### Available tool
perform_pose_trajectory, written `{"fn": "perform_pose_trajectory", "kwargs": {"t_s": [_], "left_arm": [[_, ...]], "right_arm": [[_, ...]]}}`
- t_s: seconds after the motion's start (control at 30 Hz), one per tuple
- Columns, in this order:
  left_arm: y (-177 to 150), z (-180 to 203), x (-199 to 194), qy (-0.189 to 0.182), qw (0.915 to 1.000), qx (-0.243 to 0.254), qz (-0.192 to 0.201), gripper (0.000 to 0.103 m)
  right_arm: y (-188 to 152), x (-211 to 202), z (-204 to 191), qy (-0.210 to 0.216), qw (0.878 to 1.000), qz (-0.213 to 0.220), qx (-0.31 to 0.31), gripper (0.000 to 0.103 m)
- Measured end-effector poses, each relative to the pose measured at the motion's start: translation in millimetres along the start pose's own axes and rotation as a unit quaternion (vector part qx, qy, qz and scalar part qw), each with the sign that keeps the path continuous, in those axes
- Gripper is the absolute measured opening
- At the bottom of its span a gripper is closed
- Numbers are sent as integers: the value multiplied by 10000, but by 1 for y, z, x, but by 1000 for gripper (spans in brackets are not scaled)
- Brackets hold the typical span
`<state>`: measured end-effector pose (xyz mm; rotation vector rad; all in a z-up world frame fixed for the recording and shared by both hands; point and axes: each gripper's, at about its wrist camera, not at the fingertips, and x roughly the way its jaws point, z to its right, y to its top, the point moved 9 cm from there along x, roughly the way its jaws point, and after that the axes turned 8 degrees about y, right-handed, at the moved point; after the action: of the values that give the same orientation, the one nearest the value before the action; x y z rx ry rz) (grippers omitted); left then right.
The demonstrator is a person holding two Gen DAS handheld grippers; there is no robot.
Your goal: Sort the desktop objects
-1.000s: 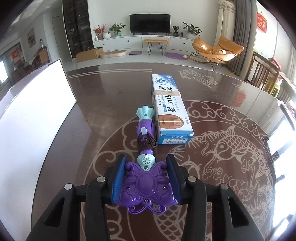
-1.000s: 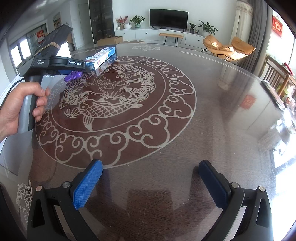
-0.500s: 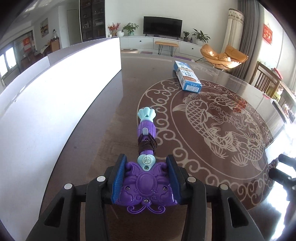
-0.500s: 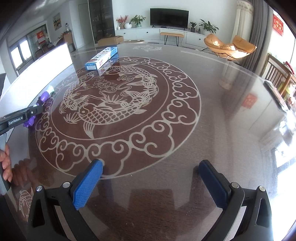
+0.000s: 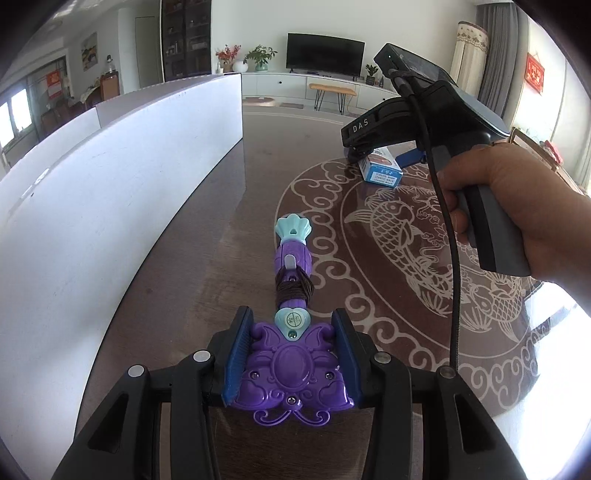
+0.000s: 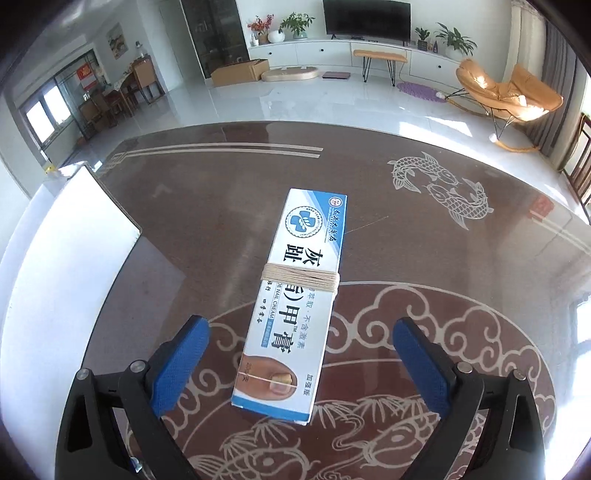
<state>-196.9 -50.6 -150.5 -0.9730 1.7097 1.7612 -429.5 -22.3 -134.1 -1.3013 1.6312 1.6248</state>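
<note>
Left tool was clamped on the toy: rigid, light plastic. Right tool stood apart astride the box: light card, crushable; grip its long sides.

My sunlit living room, beyond the table's far edge

A dark television hangs above white cabinets; an orange lounge chair stands on my right on glossy white floor.
</note>
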Motion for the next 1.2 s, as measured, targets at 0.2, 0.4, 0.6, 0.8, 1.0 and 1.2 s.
{"fn": "perform_pose_trajectory", "kwargs": {"t_s": [0.2,0.4,0.6,0.8,1.0,1.2], "left_arm": [[1,-2,-1,-189,9997,-154,9,44],[-19,8,-18,-148,9996,226,11,43],[-26,18,-21,126,9987,499,8,52],[-28,15,-14,153,9985,505,-125,82],[-28,14,-11,109,9987,472,-150,85],[-27,14,-11,89,9986,503,-166,87]], "right_arm": [[-51,-37,-11,12,9966,132,-813,42],[-188,-118,0,197,9945,456,-919,42],[-272,-169,27,-18,9957,725,-572,70],[-275,-164,37,-182,9975,592,-339,99],[-280,-161,47,-192,9977,563,-316,103],[-282,-160,47,-201,9977,564,-317,103]]}}
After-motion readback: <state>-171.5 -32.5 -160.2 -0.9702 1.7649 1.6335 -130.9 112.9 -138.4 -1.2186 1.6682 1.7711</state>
